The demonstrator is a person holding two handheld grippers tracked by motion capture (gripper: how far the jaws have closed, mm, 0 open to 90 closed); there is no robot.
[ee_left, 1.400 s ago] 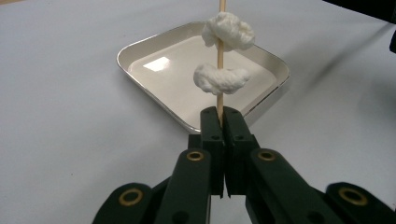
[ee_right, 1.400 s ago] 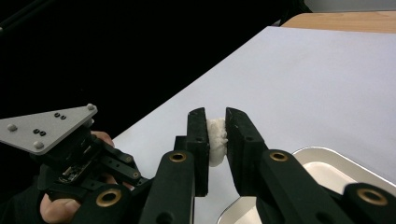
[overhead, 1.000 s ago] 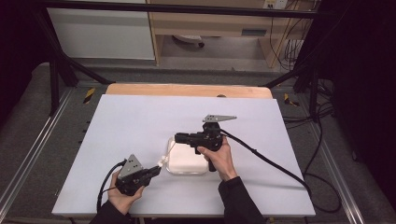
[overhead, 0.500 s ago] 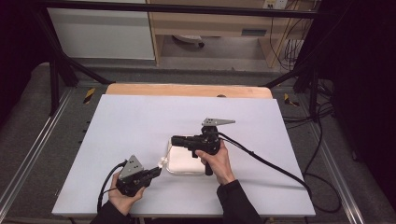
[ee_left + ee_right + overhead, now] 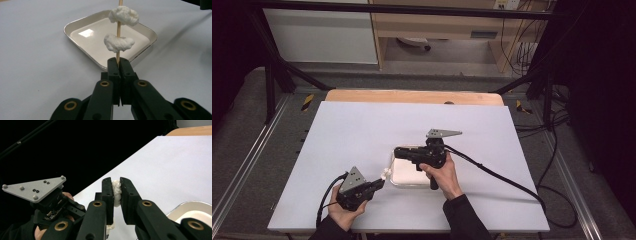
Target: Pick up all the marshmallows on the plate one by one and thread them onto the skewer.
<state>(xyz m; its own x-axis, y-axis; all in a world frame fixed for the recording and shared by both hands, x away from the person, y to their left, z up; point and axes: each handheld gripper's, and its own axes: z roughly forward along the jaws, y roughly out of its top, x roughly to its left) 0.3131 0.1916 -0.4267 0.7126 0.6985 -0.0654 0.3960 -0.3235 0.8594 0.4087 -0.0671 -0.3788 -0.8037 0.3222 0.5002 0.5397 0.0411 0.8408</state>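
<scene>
The right gripper [image 5: 116, 188], clenched on a white puff [image 5: 116, 192], has moved left over the dish [image 5: 404, 179] toward the skewer [image 5: 118, 32] held by the left gripper [image 5: 119, 62], so threading seems next.

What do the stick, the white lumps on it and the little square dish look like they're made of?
Stick: probably wood or bamboo, pale tan and matte. White lumps: soft and fluffy, like cotton or marshmallow; hard to say which. Dish: glossy white, likely ceramic or enamel, with a light reflection inside.
</scene>
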